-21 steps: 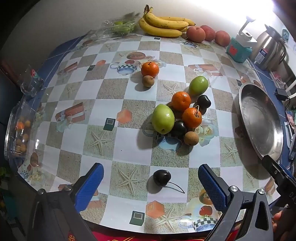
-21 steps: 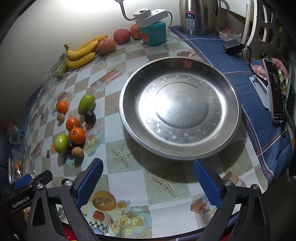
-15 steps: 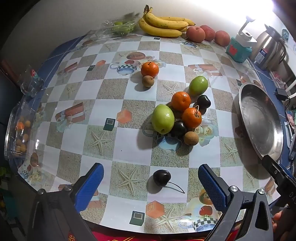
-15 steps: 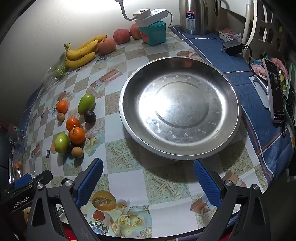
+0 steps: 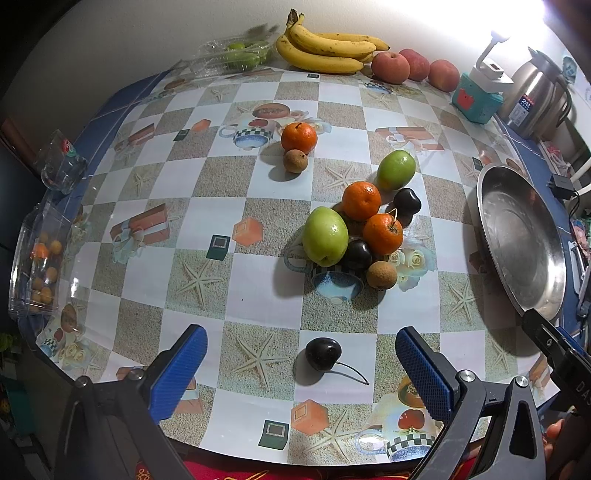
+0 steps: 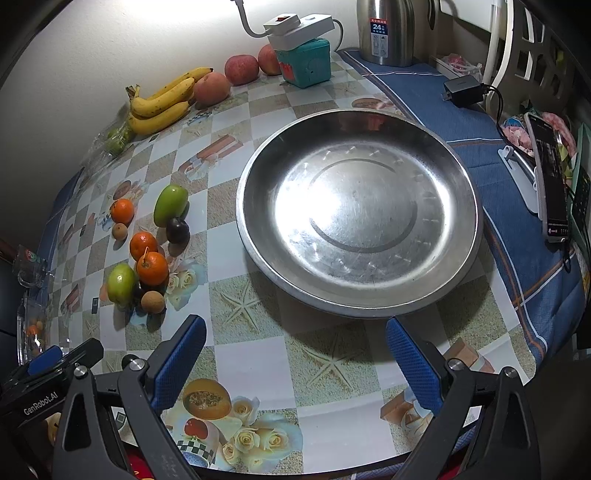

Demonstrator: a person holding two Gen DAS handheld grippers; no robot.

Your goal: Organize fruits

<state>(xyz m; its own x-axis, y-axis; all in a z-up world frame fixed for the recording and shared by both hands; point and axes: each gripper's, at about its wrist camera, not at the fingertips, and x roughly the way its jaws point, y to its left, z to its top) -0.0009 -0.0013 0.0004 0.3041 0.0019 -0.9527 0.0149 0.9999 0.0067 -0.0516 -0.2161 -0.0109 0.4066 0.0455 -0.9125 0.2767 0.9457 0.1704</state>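
Note:
A dark cherry with a stem lies on the table between the fingers of my open, empty left gripper. Farther off is a cluster of fruit: a green fruit, two oranges, dark fruits and a brown longan. Another green fruit, an orange and a longan lie beyond. A large empty steel plate sits in front of my open, empty right gripper; it also shows at the right of the left wrist view.
Bananas, three apples, a clear box of green fruit, a teal box with a lamp and a steel kettle line the back wall. A clear box of small oranges and a glass stand at the left edge. A phone lies right.

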